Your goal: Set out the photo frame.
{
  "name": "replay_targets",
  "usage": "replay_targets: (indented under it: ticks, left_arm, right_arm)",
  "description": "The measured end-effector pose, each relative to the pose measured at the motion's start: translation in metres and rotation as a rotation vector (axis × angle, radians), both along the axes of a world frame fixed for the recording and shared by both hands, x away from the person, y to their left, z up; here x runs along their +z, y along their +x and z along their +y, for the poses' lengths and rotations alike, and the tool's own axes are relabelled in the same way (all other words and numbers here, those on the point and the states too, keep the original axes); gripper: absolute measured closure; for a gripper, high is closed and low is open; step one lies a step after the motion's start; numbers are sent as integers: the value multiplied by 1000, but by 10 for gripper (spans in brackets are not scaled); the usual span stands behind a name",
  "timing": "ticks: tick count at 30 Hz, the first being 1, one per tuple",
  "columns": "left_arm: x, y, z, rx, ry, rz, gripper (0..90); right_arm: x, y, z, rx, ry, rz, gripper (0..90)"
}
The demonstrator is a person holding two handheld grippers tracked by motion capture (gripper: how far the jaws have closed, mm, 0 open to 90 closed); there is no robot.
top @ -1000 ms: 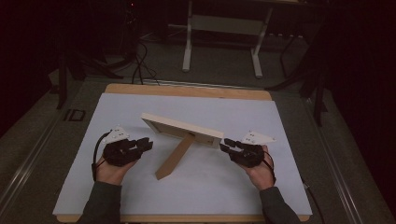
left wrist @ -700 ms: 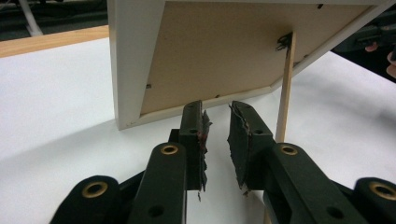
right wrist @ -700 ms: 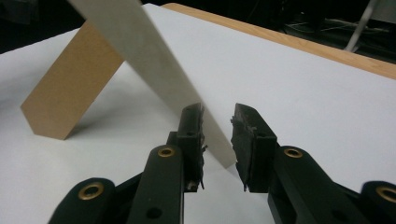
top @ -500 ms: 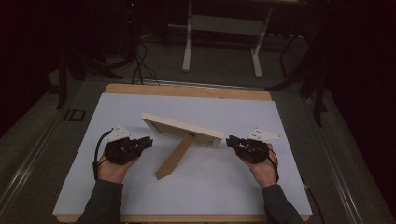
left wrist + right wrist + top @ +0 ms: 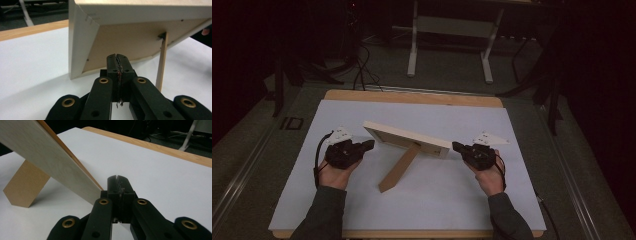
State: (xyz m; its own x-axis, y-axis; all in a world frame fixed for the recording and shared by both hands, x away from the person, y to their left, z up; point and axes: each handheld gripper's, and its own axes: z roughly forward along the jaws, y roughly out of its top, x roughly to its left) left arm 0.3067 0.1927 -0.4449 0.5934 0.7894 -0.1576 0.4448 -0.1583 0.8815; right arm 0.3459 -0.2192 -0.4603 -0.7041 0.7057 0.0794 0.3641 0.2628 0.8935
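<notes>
A light wooden picture frame (image 5: 404,138) stands on the white table cover, its back toward me, propped on its brown easel leg (image 5: 399,167). My left gripper (image 5: 368,145) is shut with nothing in it, its tips just short of the frame's left end (image 5: 82,42). My right gripper (image 5: 457,146) is also shut and empty, beside the frame's right end (image 5: 50,160). In the left gripper view the jaws (image 5: 117,58) point under the tilted backboard, with the leg (image 5: 162,65) to the right. The right gripper (image 5: 117,180) sits next to the frame's lower corner; contact cannot be told.
The white sheet (image 5: 422,210) covers most of the wooden tabletop (image 5: 412,97). White metal table legs (image 5: 414,45) and cables lie on the floor beyond the far edge. The surroundings are dark.
Both hands have drifted slightly away from me, staying at the frame's two ends. The frame has not moved.
</notes>
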Motion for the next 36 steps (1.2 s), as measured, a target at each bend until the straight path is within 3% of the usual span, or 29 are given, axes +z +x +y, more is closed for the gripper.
replay_targets:
  ticks: [11,36]
  left_arm:
    - [10,6,-8,8,-2,-11,900]
    - [12,18,-20,-7,21,3,900]
  right_arm:
    - [5,7,8,13,10,3,898]
    - [12,8,17,56,16,-3,898]
